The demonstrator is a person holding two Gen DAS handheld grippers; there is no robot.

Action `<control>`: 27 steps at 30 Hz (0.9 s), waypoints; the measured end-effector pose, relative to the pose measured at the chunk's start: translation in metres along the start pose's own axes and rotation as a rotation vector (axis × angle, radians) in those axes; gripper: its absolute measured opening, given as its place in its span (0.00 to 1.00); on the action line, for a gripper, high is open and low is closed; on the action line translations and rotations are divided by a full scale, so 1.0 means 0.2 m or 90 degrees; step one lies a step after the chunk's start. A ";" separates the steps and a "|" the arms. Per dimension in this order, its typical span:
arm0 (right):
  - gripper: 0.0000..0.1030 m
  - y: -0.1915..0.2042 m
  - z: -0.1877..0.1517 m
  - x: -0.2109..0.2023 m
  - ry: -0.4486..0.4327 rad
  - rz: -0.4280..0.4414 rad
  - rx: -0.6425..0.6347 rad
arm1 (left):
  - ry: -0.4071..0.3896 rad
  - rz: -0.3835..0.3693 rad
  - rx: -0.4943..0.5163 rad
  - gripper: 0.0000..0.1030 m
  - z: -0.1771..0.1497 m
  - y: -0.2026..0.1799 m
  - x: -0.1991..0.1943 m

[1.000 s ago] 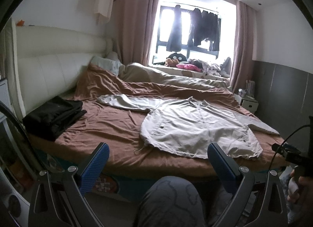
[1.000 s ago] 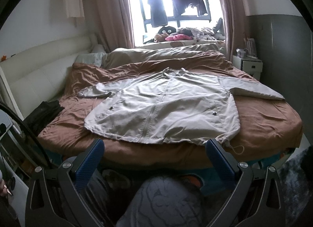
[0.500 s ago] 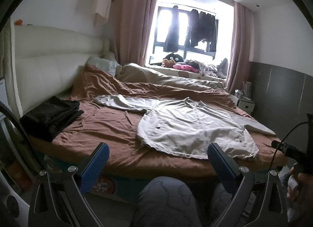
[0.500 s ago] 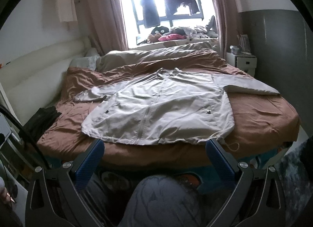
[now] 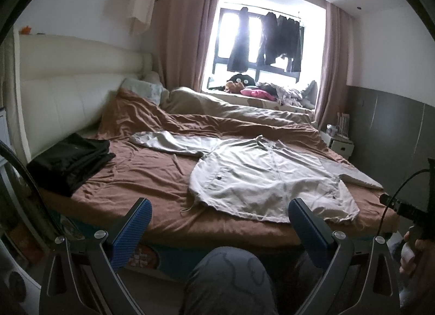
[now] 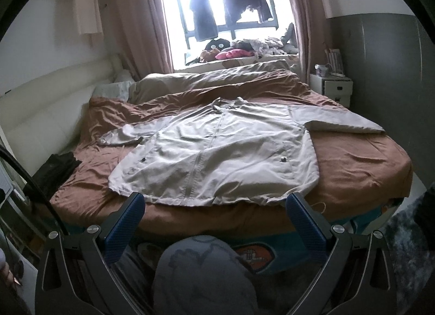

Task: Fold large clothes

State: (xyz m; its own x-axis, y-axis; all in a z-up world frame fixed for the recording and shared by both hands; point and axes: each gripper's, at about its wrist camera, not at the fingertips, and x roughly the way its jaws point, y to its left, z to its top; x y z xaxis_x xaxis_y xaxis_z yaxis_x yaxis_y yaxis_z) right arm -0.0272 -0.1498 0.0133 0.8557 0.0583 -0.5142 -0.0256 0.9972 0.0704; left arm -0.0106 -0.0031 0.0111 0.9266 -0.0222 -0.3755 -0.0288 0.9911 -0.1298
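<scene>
A large pale grey jacket [image 5: 261, 176] [image 6: 217, 157] lies flat and front-up on the brown bed cover, sleeves spread to both sides, hem towards me. My left gripper [image 5: 218, 206] is open, held short of the bed's near edge, with the hem between and beyond its blue pads. My right gripper [image 6: 216, 202] is open too, its fingertips framing the hem from just before the bed edge. Neither touches the cloth. The right sleeve [image 6: 337, 122] is folded back on itself at the cuff.
A stack of folded black clothes [image 5: 70, 160] [image 6: 55, 169] sits at the bed's left side by the white headboard [image 5: 62, 103]. A rumpled beige duvet [image 6: 217, 75] lies at the far end. A white nightstand [image 6: 330, 88] stands right. My knee [image 5: 225, 279] is below the grippers.
Both cameras have shifted slightly: the left view has turned a bit left and risen, and the right view has drawn back a little from the bed. The jacket has not moved.
</scene>
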 end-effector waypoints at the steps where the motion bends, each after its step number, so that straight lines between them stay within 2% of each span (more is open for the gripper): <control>1: 1.00 -0.01 0.01 0.00 0.000 0.002 0.002 | 0.002 -0.001 0.001 0.98 0.00 0.00 0.01; 15: 1.00 0.03 0.22 0.24 0.015 0.027 -0.010 | 0.021 0.012 -0.039 0.98 0.15 0.14 0.27; 21: 1.00 0.07 0.35 0.48 0.014 0.047 -0.019 | 0.030 0.023 -0.047 0.98 0.25 0.21 0.48; 27: 1.00 0.16 0.49 0.83 0.029 0.073 -0.028 | 0.056 0.037 -0.061 0.98 0.35 0.32 0.76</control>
State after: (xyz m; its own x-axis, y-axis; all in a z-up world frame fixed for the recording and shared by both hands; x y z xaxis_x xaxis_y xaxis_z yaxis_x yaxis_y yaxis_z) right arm 0.1656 -0.1128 0.0137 0.8211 0.1733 -0.5439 -0.1458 0.9849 0.0937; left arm 0.1547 0.0663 0.0094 0.8856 0.0199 -0.4641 -0.1220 0.9739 -0.1911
